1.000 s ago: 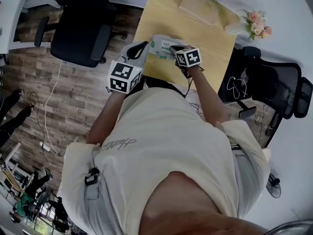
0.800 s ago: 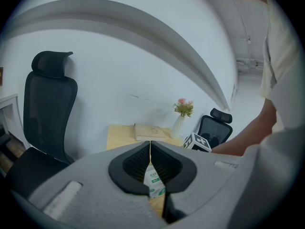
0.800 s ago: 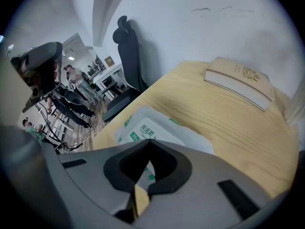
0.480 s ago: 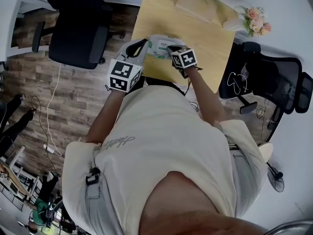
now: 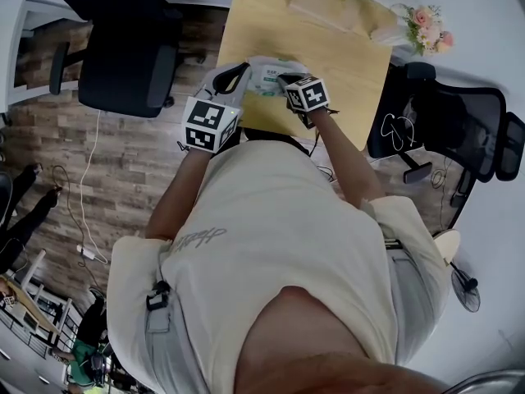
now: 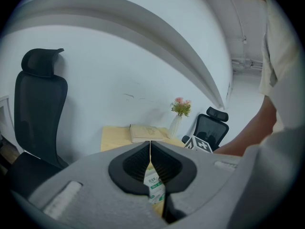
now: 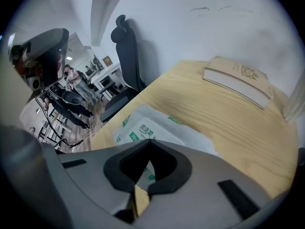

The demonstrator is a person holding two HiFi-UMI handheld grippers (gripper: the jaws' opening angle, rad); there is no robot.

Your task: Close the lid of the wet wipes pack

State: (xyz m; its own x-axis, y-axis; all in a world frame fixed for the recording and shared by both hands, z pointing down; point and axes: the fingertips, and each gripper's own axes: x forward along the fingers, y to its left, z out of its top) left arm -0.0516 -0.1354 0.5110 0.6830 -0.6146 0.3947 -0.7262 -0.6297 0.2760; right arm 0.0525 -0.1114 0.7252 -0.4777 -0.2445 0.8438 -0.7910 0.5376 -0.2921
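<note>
An office: black swivel chair [image 5: 123, 56] past the left tool [image 5: 235, 75], second chair [image 5: 459, 138] beside the right tool [image 5: 287, 80], wooden tabletop [image 5: 336, 60], plank floor [image 5: 123, 171].

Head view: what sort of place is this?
Likely an office: a wooden desk with a book on it, and a black swivel chair beside it on a wood-plank floor.

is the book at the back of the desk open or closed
Closed. The book lies flat on the wooden desk, cover up, with its page edges stacked along the near side.
</note>
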